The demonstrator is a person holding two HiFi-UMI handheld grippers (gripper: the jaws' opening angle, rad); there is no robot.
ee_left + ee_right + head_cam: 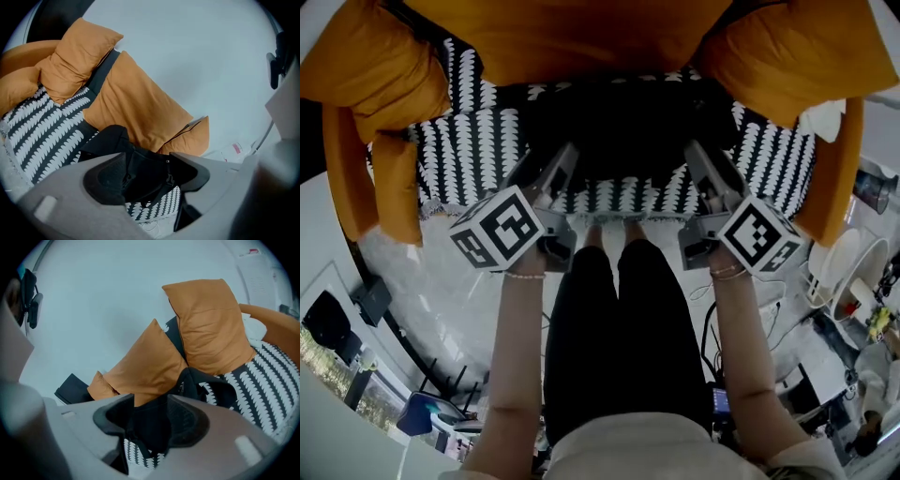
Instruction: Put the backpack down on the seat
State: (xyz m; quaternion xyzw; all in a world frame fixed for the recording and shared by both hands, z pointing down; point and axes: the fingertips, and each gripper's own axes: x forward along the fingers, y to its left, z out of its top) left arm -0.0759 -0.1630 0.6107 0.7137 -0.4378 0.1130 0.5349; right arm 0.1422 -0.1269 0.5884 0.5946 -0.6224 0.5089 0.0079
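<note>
Currently the seat [469, 141], covered in a black-and-white patterned throw, fills the upper part of the head view. Orange cushions [572, 37] are banked along its back and at both ends.

The backpack [628, 127], black, lies on the patterned cover at the middle of the seat, its far side against the back cushions. Its long axis runs left to right across the seat, broadside to the person. No part of it appears lifted off the cover, though its underside cannot be seen.

The left tongs [553, 169] and right tongs [708, 164] reach in from the seat's front edge, one toward each end of the backpack's near side. Both sets of jaws stand wide apart. In each gripper view black fabric and a strap of the backpack sit in the gap between the jaws, but the pads do not appear to press on it.

Finding: the backpack lies straight ahead of both tongs, toward the cushions, and neither hand is clearly nearer. The set-down looks complete. What is left, in my judgement, is a straight pull back toward the person along the line of the jaws, so that neither jaw snags the loose strap.
</note>
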